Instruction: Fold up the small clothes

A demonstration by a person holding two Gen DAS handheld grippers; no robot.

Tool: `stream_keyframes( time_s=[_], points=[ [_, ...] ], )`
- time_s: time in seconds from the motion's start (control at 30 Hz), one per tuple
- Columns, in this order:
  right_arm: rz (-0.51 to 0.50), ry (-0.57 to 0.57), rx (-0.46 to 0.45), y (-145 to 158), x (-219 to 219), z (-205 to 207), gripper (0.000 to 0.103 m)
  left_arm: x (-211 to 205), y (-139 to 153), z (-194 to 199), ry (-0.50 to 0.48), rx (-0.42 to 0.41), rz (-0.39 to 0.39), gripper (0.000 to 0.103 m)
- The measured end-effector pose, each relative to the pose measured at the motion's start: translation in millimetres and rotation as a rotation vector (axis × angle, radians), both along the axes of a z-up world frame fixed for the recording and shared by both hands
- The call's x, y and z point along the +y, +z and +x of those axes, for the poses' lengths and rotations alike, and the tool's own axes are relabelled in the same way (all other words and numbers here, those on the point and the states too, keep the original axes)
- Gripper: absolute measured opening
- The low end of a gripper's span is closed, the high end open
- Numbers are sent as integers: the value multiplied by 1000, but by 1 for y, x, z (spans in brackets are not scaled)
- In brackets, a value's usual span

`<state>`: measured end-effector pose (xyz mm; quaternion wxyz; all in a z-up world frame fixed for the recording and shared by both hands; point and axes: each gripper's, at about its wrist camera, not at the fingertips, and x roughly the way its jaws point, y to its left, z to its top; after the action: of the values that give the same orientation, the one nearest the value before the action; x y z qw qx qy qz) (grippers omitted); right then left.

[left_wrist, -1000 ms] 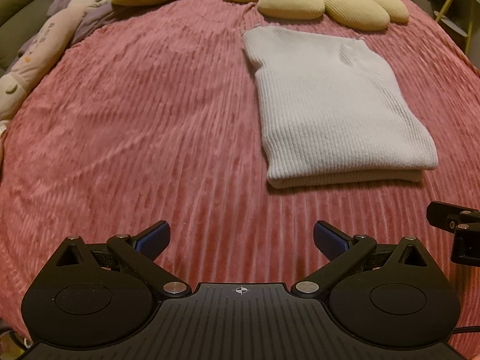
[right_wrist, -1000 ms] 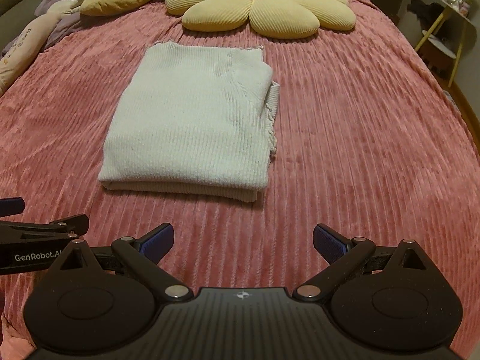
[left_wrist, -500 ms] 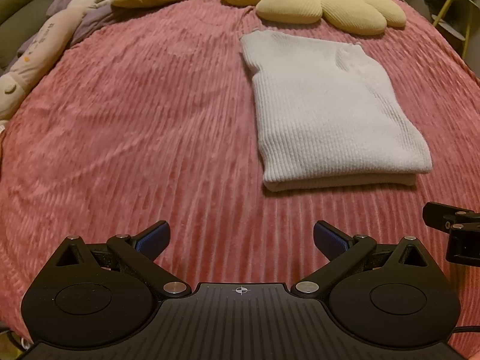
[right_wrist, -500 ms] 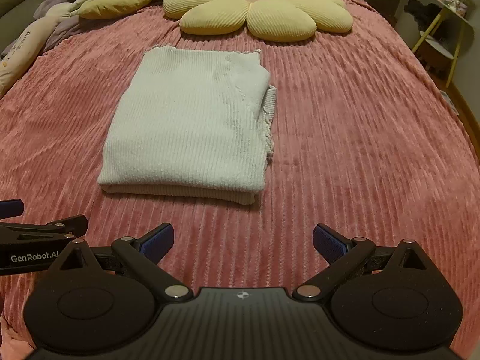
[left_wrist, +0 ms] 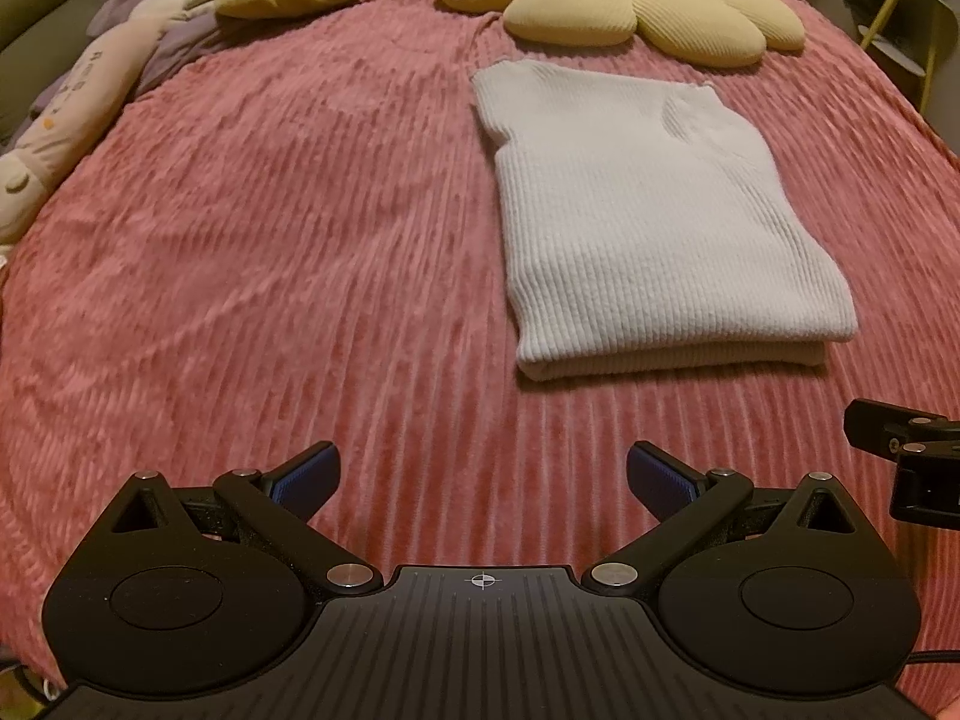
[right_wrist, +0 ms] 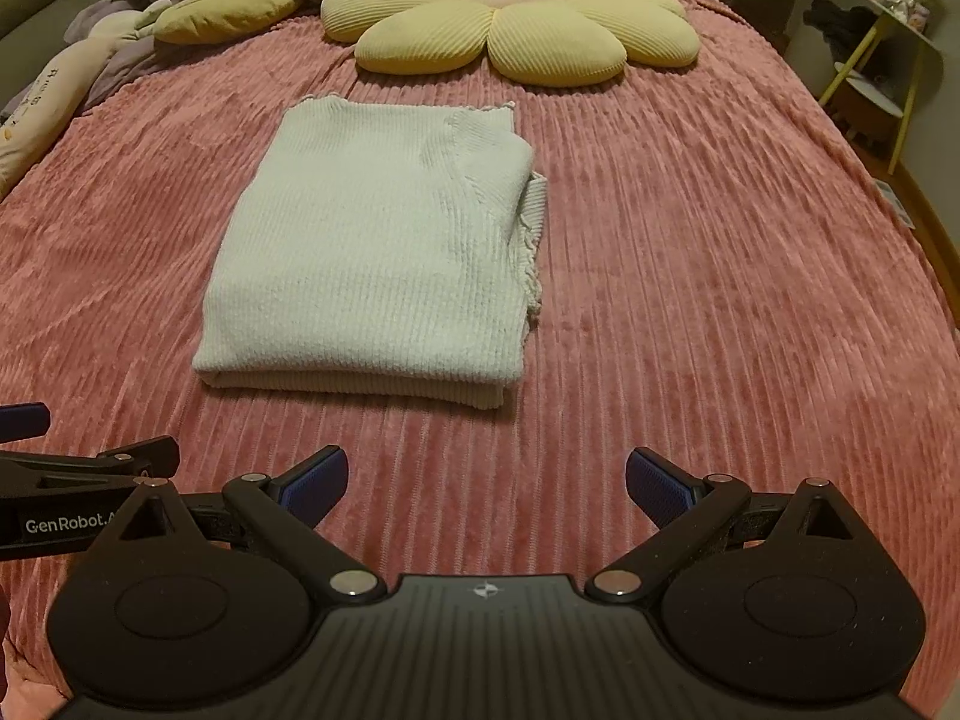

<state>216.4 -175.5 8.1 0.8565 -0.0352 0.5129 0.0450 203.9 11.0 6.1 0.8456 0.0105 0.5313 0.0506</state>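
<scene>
Both pairs of fingers stand spread wide and carry nothing: my left gripper and my right gripper hover low over the near part of the pink ribbed bedspread, side by side, each just catching the other at the edge of its view. Over the last second I have drawn both back toward myself a little, so the folded white knit sweater now sits slightly farther out in front than it did; its shape has not altered at all while I retreated. I read that as the fold being finished and let go, with the garment left as a tidy rectangle, its doubled edge turned toward me and a frilled hem showing along its right side. It lies flat on the bedspread, well apart from my fingertips, ahead and to the right of my left gripper, ahead and a bit to the left of my right one, so roughly between the two. Beyond it, near the head of the bed, rests the yellow flower-shaped cushion, clear of the sweater. If anything is left, I judge it is only a final squaring of that loose right edge.
</scene>
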Motion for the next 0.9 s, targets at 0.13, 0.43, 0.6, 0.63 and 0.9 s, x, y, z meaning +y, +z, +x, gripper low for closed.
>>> stream_keyframes(
  time_s=[0.13, 0.43, 0.6, 0.63, 0.9],
  points=[
    [4, -4, -3, 0, -2, 0, 99, 0, 0, 0, -1, -1, 0, 103],
    [10, -7, -8, 1, -2, -1, 99, 1, 0, 0, -4, -3, -4, 103],
    [13, -10, -12, 2, -3, -2, 99, 1, 1, 0, -3, -3, -7, 103],
    [14, -11, -12, 3, -3, -2, 99, 0, 1, 0, -4, -3, -8, 103],
    [17, -13, -17, 3, -3, -3, 99, -2, 2, 0, -7, -7, -4, 103]
  ],
)
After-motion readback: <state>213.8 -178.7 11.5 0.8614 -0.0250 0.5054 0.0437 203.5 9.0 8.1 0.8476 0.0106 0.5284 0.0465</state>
